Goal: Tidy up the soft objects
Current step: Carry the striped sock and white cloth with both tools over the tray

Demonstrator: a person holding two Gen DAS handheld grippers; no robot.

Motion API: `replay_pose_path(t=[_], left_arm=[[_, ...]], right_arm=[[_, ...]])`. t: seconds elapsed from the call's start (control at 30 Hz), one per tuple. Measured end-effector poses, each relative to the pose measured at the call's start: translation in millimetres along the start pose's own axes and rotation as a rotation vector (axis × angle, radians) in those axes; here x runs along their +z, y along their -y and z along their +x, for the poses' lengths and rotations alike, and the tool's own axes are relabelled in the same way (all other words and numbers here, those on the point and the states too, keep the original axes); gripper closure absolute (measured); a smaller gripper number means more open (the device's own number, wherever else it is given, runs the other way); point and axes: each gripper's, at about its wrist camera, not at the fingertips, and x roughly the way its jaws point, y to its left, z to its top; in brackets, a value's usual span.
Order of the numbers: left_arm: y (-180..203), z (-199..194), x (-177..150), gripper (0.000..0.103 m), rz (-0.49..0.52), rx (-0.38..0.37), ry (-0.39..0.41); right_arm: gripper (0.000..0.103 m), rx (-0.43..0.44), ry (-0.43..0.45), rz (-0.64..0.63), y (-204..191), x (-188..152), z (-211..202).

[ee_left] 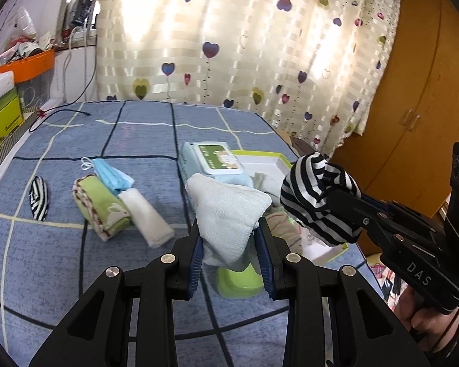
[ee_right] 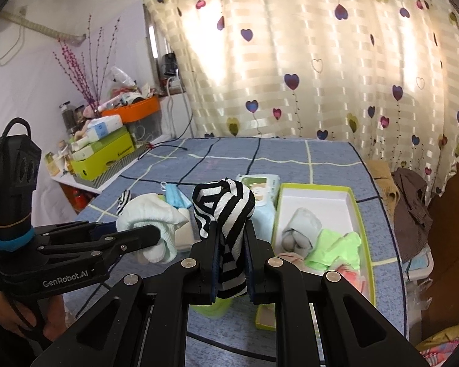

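While gripped above the blue checked bed (ee_left: 76, 260), a white sock (ee_left: 229, 214) is sitting pinched in the left claw (ee_left: 229, 244); beside it, the right claw (ee_right: 231, 260) is clamping a striped sock (ee_right: 226, 214) near the green-rimmed box (ee_right: 362, 214).

The box (ee_right: 356, 211) is half full of cloths, and the wipes pack (ee_right: 261, 192) crowds its left wall.

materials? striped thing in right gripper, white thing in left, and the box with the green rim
Striped sock: looks like stretchy knit fabric, matte; it folds and bunches between the pads of the right gripper.
White sock, in the left gripper: likely soft cotton knit; fine mesh texture shows.
Box: probably cardboard, smooth white inside, green rim, thin stiff walls.
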Motion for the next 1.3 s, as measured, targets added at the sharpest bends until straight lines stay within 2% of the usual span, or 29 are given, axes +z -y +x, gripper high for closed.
replay_pose_path(t=[0.37, 0.83, 1.3], left_arm=[[25, 7, 0, 0.069, 0.038, -0.029, -0.019], [51, 17, 0, 0.069, 0.084, -0.059, -0.041], [73, 46, -1, 0.069, 0.122, -0.082, -0.101]], right_arm=[[0.090, -0.031, 0.013, 0.036, 22, -5, -12], [0.090, -0.124, 0.035, 0.140, 77, -19, -36], [0.090, -0.147, -0.035, 0.215, 115, -43, -18]])
